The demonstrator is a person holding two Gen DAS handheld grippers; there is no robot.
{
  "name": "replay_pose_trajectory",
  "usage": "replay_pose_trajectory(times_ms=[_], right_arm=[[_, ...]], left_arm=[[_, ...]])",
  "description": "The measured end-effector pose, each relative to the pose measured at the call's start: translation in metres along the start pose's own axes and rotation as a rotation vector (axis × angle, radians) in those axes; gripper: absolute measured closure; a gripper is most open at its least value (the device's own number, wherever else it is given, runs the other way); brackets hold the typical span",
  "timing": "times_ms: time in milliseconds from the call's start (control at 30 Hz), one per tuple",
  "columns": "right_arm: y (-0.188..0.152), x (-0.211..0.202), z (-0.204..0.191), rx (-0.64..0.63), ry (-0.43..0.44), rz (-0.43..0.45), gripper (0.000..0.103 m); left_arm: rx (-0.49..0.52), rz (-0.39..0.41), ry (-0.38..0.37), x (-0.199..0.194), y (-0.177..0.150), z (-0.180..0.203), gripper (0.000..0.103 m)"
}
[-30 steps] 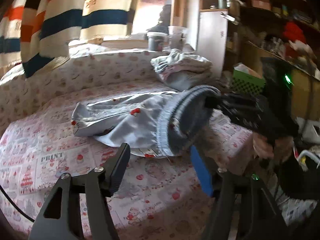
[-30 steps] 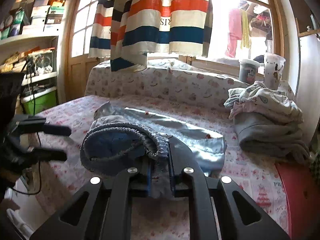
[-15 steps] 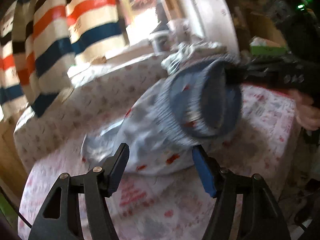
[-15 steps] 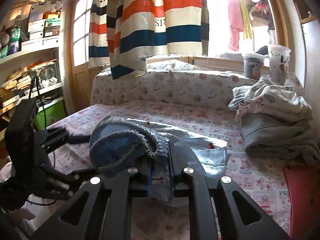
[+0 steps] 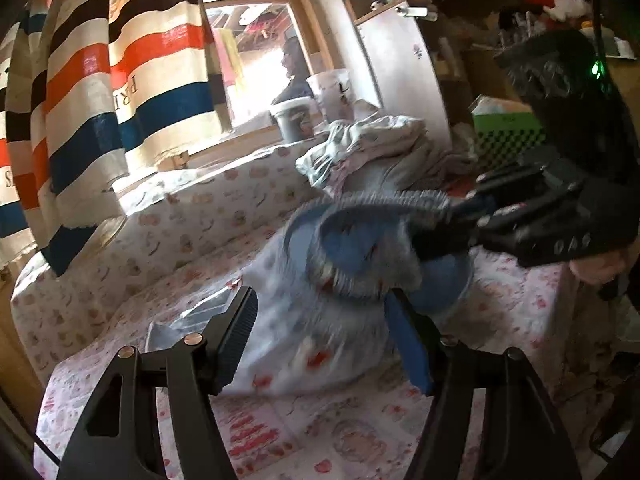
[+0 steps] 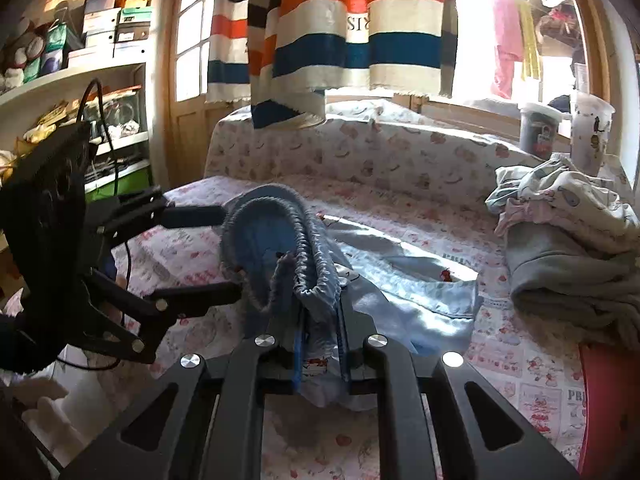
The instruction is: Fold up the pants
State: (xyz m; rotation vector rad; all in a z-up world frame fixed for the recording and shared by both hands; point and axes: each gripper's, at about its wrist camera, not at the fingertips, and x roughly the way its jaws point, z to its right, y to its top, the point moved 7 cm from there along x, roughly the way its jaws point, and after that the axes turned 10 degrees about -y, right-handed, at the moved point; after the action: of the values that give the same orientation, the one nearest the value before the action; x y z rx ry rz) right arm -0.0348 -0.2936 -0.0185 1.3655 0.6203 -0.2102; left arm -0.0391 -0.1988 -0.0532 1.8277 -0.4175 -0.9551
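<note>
Now left gripper point(image 6: 230, 252) sits nearer the pants point(image 6: 400, 280) waistband, jaws wide, empty; right gripper point(image 6: 320, 344) keeps clamping waistband.

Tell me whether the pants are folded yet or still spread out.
Not folded. The pants lie loosely spread on the bed, waistband lifted and gaping, pinched by the right gripper.

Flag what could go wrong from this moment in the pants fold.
1. The right hand-held gripper pinches only a small bunch of the light blue cherry-print pants' gathered elastic waistband; the fabric could slip out when lifted.
2. The left hand-held gripper is open at the far side of the waistband loop; closing here may catch one layer only, leaving the fold crooked.
3. The legs lie rumpled on the patterned bedsheet, so creases may get folded in.
</note>
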Motion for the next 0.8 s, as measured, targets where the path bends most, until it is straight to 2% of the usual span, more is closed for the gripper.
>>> replay_pose_trajectory(times_ms=[100, 133, 167, 200, 233, 333, 400, 433, 467, 500, 633, 800], right_arm=[[-0.003, 0.002, 0.001, 0.006, 0.006, -0.009, 0.089], [-0.003, 0.002, 0.002, 0.014, 0.006, -0.009, 0.089], [-0.003, 0.002, 0.003, 0.021, 0.008, -0.008, 0.089], [-0.003, 0.001, 0.004, 0.029, 0.007, -0.006, 0.089], [-0.002, 0.0, 0.006, 0.036, 0.003, -0.003, 0.089], [-0.003, -0.002, 0.011, 0.055, -0.005, 0.004, 0.089], [-0.005, -0.003, 0.013, 0.063, 0.011, 0.003, 0.079], [-0.006, -0.004, 0.014, 0.064, 0.009, 0.009, 0.057], [-0.006, -0.006, 0.015, 0.064, 0.004, 0.02, 0.028], [-0.006, -0.009, 0.016, 0.061, -0.003, 0.043, 0.021], [-0.012, -0.021, 0.015, -0.018, -0.008, 0.067, 0.02], [-0.031, -0.027, 0.018, -0.134, -0.037, 0.003, 0.02]], left_arm=[[-0.013, -0.018, -0.019, 0.008, 0.004, 0.005, 0.038], [-0.022, -0.023, -0.021, 0.011, 0.004, 0.005, 0.044], [-0.034, -0.036, -0.02, 0.015, 0.003, 0.004, 0.053], [-0.047, -0.054, -0.018, 0.019, 0.002, 0.002, 0.078], [-0.068, -0.072, -0.022, 0.022, 0.0, -0.001, 0.093], [-0.153, -0.084, -0.068, 0.023, -0.003, -0.011, 0.093], [-0.197, -0.085, -0.103, 0.02, -0.001, -0.017, 0.094], [-0.207, -0.086, -0.115, 0.019, 0.001, -0.019, 0.095], [-0.208, -0.088, -0.117, 0.018, 0.003, -0.022, 0.095], [-0.2, -0.096, -0.109, 0.018, 0.007, -0.025, 0.095], [-0.18, -0.135, -0.08, 0.02, 0.014, -0.036, 0.095], [-0.198, -0.159, -0.096, 0.027, 0.013, -0.04, 0.094]])
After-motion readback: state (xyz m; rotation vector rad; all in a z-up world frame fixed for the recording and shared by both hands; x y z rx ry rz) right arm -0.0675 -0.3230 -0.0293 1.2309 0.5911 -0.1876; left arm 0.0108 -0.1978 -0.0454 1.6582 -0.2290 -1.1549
